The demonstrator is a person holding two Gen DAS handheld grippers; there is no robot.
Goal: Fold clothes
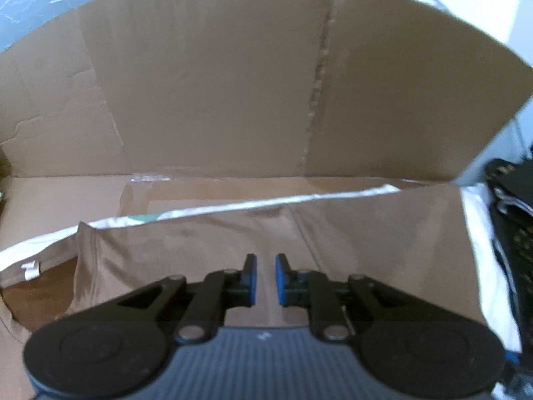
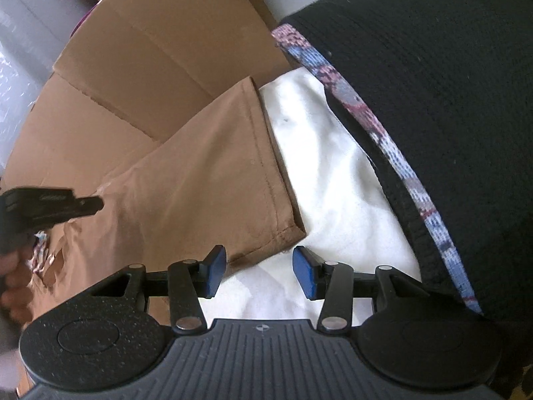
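Both claws hang open over tan garment [image 1: 333, 250], cardboard [image 1: 206, 83] behind.

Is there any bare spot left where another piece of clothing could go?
Yes: the cardboard floor between the upright cardboard wall and the brown garment. The right side is crowded: the white cloth is hemmed in by the black knit garment.

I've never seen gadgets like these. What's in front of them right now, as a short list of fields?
garment: brown cloth, lying flat on white sheet
backdrop: cardboard, standing behind the cloth
left tool: narrow gap, nothing between the pads
right tool: open, at the cloth's corner
nearby: black knit garment with patterned edge
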